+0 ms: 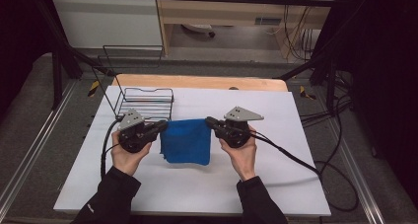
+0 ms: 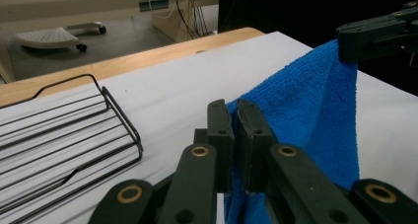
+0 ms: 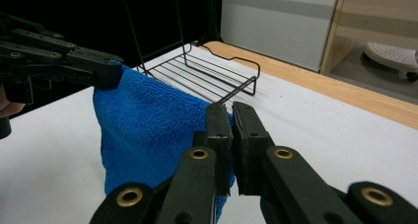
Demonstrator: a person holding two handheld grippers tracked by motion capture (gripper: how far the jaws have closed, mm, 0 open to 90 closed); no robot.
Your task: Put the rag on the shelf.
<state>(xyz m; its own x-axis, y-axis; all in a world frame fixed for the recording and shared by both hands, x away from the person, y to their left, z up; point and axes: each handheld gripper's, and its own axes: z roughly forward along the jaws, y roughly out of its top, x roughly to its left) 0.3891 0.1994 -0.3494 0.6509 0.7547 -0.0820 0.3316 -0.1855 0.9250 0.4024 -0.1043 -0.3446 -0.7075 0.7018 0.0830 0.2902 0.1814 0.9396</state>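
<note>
A blue cloth point(image 1: 186, 141) hangs between my two grippers above the white table point(image 1: 197, 184). My left gripper point(image 1: 164, 125) is shut on the cloth's left top corner; its own view has the jaws pinching the blue cloth point(image 2: 305, 115) at my left gripper point(image 2: 235, 105). On the right top corner my right gripper point(image 1: 209, 120) is shut too, and its own view shows the blue cloth point(image 3: 143, 130) caught at my right gripper point(image 3: 229, 108). The cloth's lower edge rests on or near the table.
A black wire rack point(image 1: 145, 103) stands at the table's back left, just behind my left gripper, also seen as the wire rack point(image 2: 64, 135) and the wire rack point(image 3: 212, 76). Black cables trail off to the right point(image 1: 305, 165). The table's wooden back edge point(image 1: 197, 81) lies beyond.
</note>
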